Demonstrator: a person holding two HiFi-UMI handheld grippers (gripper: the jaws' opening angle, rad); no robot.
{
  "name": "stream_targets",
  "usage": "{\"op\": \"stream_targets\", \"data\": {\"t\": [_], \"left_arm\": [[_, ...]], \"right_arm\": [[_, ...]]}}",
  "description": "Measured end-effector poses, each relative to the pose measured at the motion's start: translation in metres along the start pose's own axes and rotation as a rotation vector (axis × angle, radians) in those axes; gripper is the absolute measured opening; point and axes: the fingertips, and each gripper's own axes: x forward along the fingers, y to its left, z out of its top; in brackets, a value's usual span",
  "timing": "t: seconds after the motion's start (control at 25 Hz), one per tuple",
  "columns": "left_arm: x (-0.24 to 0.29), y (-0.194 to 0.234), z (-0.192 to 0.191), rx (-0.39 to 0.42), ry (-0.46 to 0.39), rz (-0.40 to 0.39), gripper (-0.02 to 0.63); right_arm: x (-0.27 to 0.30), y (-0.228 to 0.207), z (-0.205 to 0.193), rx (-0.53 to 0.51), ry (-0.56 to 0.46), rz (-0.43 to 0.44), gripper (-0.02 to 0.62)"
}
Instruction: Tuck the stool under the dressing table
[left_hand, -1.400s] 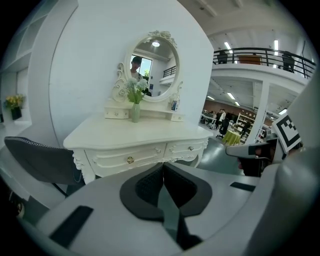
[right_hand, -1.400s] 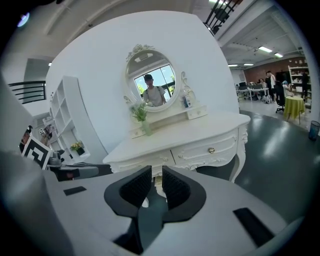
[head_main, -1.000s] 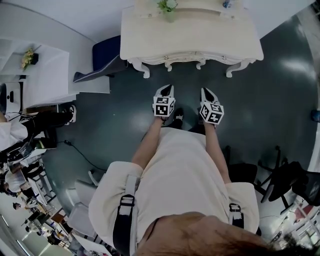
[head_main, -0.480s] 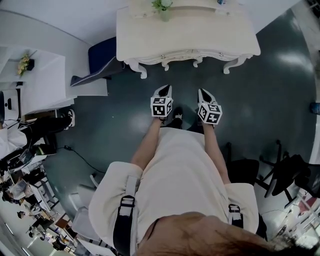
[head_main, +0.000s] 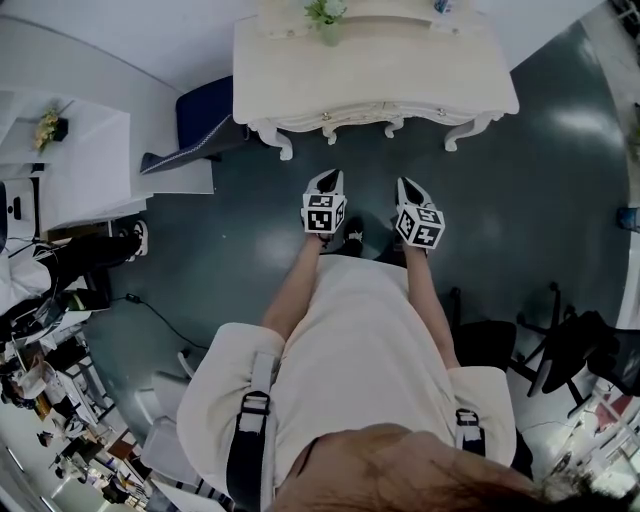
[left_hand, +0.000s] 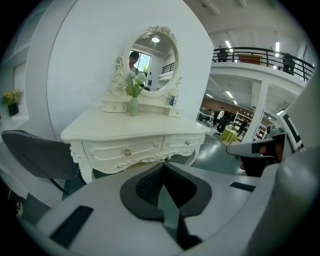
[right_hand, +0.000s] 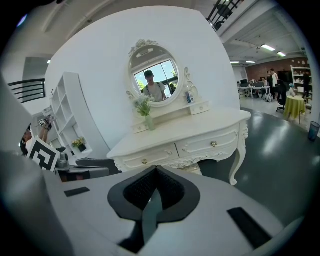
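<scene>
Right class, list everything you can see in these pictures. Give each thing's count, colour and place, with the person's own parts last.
dressing table: one, cream, against the white wall ahead of the person
oval mirror: one, cream frame, at the back of the tabletop
vase of flowers: one, pale green, in front of the mirror
small bottle: one, bluish, right of the mirror
chair: one, dark blue, left of the table
shelf unit: one, white, far left
potted flowers: one, yellow, on the shelf unit
office chair: one, black, at the person's right
left hand-held gripper: one, grey with black pads, shut, empty
right hand-held gripper: one, same colours, shut, empty
</scene>
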Motion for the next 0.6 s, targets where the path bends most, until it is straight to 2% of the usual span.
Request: {"op": "stream_targets", "data": {"t": [0.32, 0.6], "left_arm": [[0.000, 0.001, 0.002, 0.032, 0.002, 0.023, 0.015], [0.000, -0.005, -0.002, 0.035, 0.027, -0.006, 0.015]], "right_arm": [[0.000, -0.002, -0.001, 0.012, 0.004, 0.005, 0.043], [0.004, 0.010, -0.001, -0.007, 0.021, 0.056, 0.043]]}}
